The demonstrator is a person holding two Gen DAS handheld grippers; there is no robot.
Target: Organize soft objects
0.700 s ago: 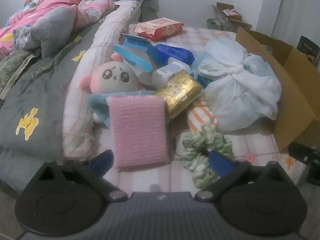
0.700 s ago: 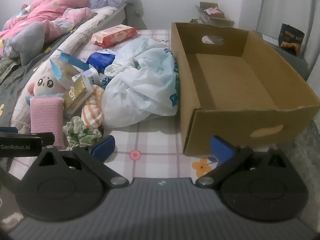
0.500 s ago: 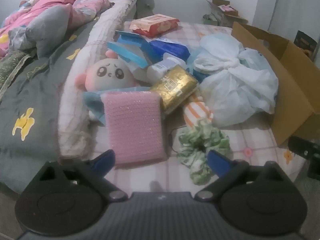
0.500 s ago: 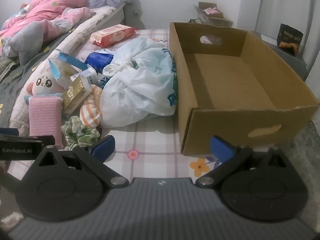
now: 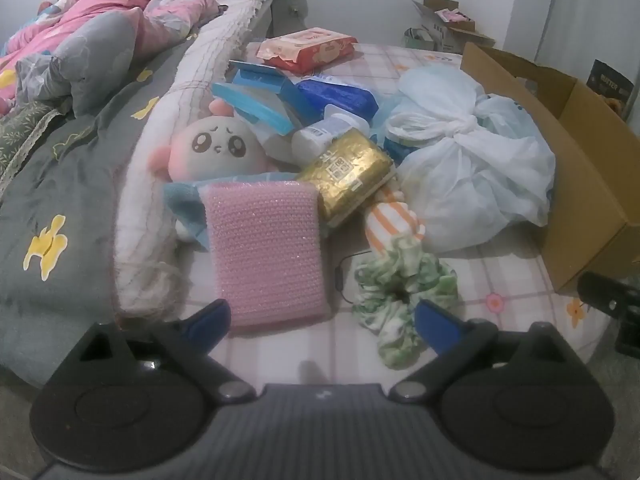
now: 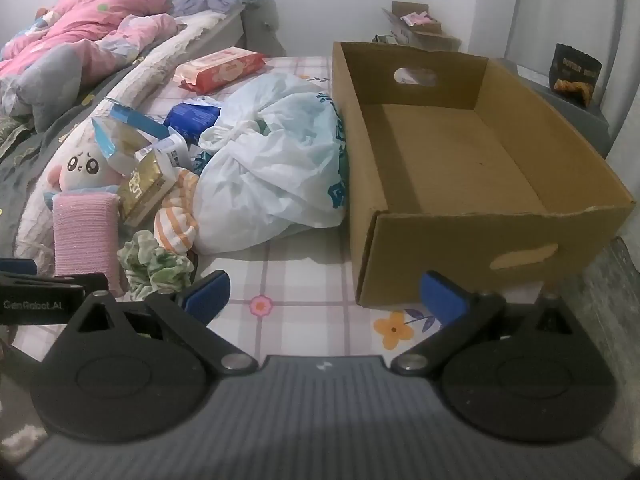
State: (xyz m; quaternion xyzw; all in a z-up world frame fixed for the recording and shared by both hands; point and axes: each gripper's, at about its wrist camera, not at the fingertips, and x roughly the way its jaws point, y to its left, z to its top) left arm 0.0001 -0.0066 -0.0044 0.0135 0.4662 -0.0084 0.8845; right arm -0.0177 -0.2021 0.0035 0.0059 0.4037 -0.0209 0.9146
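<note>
The left gripper (image 5: 322, 322) hangs with its two blue-padded fingers spread wide and nothing between them, low over the checked, flower-printed sheet (image 5: 504, 280). The right gripper (image 6: 324, 294) is likewise splayed and empty, pointing at the near wall of the box. In the left wrist view, one nubbly pink knitted pad (image 5: 266, 252), rectangular with rounded corners, lies flat at about 11 o'clock from the left gripper, its near edge just beside the left finger. One ruffled green-and-white scrunchie (image 5: 404, 284), a crinkled fabric ring, lies at 1 o'clock, touching the right finger's tip. Behind the pad sits one round plush toy (image 5: 216, 150) with a cream face and pink ears; a glossy gold foil packet (image 5: 352, 170) leans at 12 o'clock, and one orange-striped soft bundle (image 5: 390, 220) lies between the packet and the scrunchie. One knotted, crinkly white plastic bag (image 5: 472, 168) bulges at 2 o'clock, its contents hidden, pressed against the box's side. The single open cardboard box (image 6: 460, 152), matte brown with two oval handle cut-outs, shows a bare floor inside. Farther back lie several blue packages (image 5: 336, 96) and one red-and-pink wipes pack (image 5: 306, 48). A rumpled pink quilt (image 5: 120, 4) and grey blanket (image 5: 60, 168) fill 10 o'clock.
</note>
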